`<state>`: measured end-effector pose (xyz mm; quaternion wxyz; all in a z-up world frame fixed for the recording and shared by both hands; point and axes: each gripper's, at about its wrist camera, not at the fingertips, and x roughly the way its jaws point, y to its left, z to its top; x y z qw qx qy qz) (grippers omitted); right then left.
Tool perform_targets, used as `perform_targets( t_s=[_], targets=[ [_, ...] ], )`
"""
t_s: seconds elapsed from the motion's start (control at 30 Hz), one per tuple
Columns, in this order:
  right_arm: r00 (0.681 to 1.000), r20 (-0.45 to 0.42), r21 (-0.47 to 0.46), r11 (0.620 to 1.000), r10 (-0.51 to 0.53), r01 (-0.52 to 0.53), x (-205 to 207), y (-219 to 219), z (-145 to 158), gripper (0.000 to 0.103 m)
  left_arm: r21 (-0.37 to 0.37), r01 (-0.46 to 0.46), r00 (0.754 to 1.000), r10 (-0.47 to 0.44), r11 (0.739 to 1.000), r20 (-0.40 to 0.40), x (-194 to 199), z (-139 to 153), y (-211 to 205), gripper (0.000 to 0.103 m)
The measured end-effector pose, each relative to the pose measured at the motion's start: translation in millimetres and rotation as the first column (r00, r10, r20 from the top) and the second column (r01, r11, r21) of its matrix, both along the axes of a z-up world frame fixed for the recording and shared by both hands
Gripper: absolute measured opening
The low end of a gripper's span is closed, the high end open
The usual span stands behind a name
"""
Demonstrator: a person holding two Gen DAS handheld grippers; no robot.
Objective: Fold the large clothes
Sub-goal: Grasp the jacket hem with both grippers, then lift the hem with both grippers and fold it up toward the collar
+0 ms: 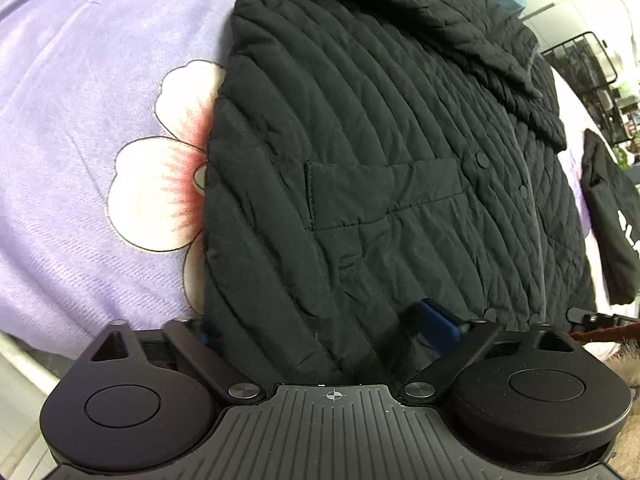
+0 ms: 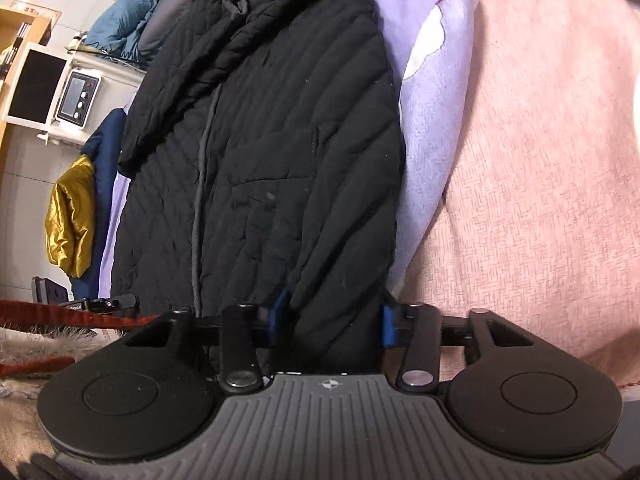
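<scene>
Black quilted jacket lies flat on my lilac flowered blanket. My left gripper stands spread wide around its hem, pads apart. My right gripper has the hem's corner bunched between its blue pads, pressing.
</scene>
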<state>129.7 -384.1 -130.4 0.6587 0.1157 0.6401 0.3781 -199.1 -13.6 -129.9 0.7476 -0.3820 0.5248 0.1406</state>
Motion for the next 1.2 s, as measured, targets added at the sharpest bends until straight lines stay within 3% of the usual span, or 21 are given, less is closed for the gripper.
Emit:
perform_targets(
  t_s=[0.07,0.13,0.27,0.37,0.57,0.8,0.93,1.2],
  targets=[
    [1.000,0.009,-0.004,1.000,0.022,-0.022,0,0,4,0.035,-0.016,-0.015,1.000,0.015,1.000,0.001,-1,5,1,0.103],
    [0.999,0.020,-0.002,0.999,0.045,-0.045,1,4,12,0.030,-0.040,-0.051,0.999,0.052,0.998,0.018,-6,11,3,0.096],
    [0.997,0.018,0.016,0.997,0.069,-0.069,6,10,32,0.027,-0.094,-0.121,0.992,0.124,0.988,0.031,-15,15,10,0.084],
    [0.998,0.004,0.079,0.995,0.059,-0.059,8,19,44,0.025,-0.116,-0.120,0.992,0.125,0.986,0.033,-10,18,14,0.078],
    [0.999,-0.029,0.196,0.981,-0.014,0.020,9,37,52,0.024,-0.084,-0.051,0.994,0.059,0.995,0.095,17,45,21,0.071],
    [0.998,-0.027,0.258,0.965,-0.048,0.053,29,50,67,0.022,-0.018,-0.063,0.974,0.065,0.998,0.216,66,87,54,0.065],
    [0.997,0.021,0.311,0.948,-0.075,0.065,55,63,89,0.020,0.014,-0.085,0.960,0.078,0.996,0.269,100,107,84,0.062],
    [0.963,0.018,0.471,0.852,-0.268,0.228,140,91,123,0.019,0.084,-0.166,0.932,0.129,0.983,0.340,156,144,157,0.059]
  ],
)
